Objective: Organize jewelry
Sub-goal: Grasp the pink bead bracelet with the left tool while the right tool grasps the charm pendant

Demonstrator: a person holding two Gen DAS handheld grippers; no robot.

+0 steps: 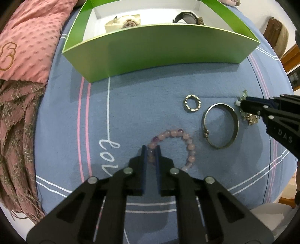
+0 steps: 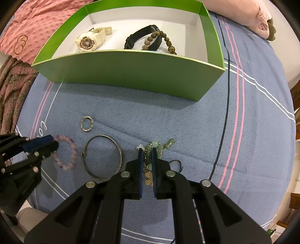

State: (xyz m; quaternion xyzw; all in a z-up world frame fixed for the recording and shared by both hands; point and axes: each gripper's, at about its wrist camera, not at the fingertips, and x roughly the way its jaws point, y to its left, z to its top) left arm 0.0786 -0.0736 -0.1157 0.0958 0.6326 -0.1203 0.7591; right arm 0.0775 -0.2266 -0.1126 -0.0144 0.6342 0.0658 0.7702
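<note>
A green box (image 1: 150, 48) (image 2: 131, 75) stands on the blue bedspread and holds a cream watch (image 2: 90, 39), a black watch (image 2: 142, 37) and a brown bead bracelet (image 2: 159, 41). My left gripper (image 1: 151, 148) is shut on the pink bead bracelet (image 1: 187, 138) (image 2: 69, 150), which lies on the cloth. My right gripper (image 2: 146, 150) is shut on a green bead and gold charm piece (image 2: 159, 146) (image 1: 251, 118). A silver bangle (image 1: 221, 125) (image 2: 103, 157) and a small crystal ring (image 1: 192, 103) (image 2: 87, 123) lie between them.
A pink dotted blanket (image 1: 28, 37) and a fringed brown scarf (image 1: 16, 131) lie at the left. A pink pillow (image 2: 253, 13) lies at the far right. A dark loop (image 2: 177, 163) lies beside the charm piece.
</note>
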